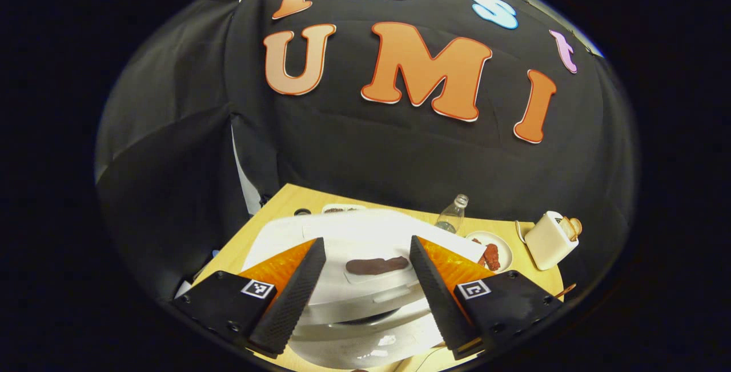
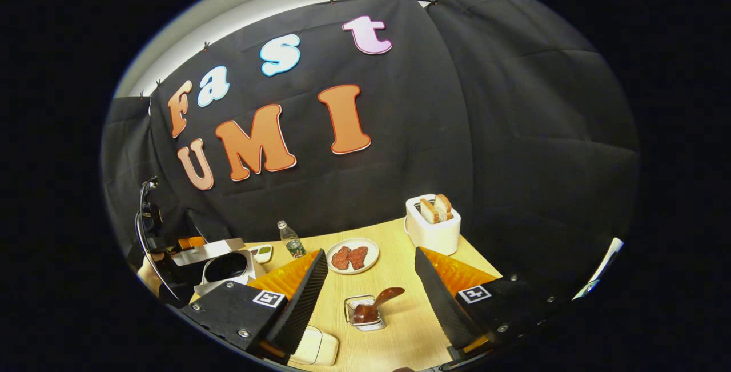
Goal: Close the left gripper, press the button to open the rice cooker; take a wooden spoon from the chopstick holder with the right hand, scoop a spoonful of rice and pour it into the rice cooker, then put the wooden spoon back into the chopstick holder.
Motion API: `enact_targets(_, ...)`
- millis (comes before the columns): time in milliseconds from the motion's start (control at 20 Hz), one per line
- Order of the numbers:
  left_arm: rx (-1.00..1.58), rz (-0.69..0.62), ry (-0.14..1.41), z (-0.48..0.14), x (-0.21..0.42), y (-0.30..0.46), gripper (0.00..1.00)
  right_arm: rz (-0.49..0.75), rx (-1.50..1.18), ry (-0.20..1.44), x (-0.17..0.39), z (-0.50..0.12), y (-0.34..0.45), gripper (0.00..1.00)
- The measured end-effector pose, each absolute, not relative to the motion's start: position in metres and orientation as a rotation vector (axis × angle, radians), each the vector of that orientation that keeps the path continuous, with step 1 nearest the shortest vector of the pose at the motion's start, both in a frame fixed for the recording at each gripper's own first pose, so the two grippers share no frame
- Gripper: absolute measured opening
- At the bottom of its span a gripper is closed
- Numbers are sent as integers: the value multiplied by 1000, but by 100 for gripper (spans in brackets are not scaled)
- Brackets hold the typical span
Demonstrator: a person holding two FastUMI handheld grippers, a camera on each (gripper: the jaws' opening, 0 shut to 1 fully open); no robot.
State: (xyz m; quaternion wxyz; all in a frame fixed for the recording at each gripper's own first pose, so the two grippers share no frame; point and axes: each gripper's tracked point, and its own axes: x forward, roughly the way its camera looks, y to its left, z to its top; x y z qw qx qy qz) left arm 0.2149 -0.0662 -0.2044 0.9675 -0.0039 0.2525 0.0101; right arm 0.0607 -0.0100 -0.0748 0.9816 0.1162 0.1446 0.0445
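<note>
Left gripper view: left gripper (image 1: 367, 272) hangs over white rounded rice cooker (image 1: 365, 303), jaws spread wide, nothing between them. Lid looks down, so cooker prob. not opened yet. Dark brown patch on lid top (image 1: 377, 265) sits between the fingers; can't tell if it's the button. Beyond cooker on the light wood table (image 1: 502, 224): clear plastic bottle (image 1: 452, 215), white plate w/ reddish meat slices (image 1: 491, 252), cream toaster w/ toast (image 1: 551, 239).

Right gripper view: right gripper (image 2: 371, 289) also wide open, empty, above table. Between its fingers, lower down: small wire-mesh chopstick holder (image 2: 362, 312) w/ dark wooden spoon (image 2: 377, 303) leaning out to the right, bowl end down in holder. Other gripper and hand far left at the cooker.

Risks (judgement):
- Task wants left jaws closed before pressing. Open fingers could straddle the button or slip off the lid, so no release.
- Spoon handle tilted and short; an off-centre pinch may tip the light holder or drag it along.
- No rice container identifiable here; scoop source unclear.
</note>
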Motion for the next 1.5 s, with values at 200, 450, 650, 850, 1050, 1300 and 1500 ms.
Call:
enact_targets(200, 47, 41, 503, -232, 202, -66, 100, 95, 237, 322, 56, -88, -9, 95)
enact_targets(450, 75, 65, 513, -258, 193, -66, 100, 93, 212, 341, 54, -93, -14, 94)
enact_targets(650, 67, 90, 503, -264, 191, -63, 100, 94, 224, 345, 56, -94, -16, 95)
enact_targets(850, 83, 117, 493, -271, 192, -58, 100, 93, 226, 349, 60, -96, -19, 95)
enact_targets(1050, 92, 122, 524, -284, 195, -54, 100, 102, 232, 357, 67, -100, -19, 95)
enact_targets(1300, 129, 131, 548, -282, 193, -53, 100, 123, 227, 374, 73, -106, -15, 95)
enact_targets(1500, 123, 99, 588, -273, 185, -57, 100, 116, 213, 367, 74, -100, -21, 95)
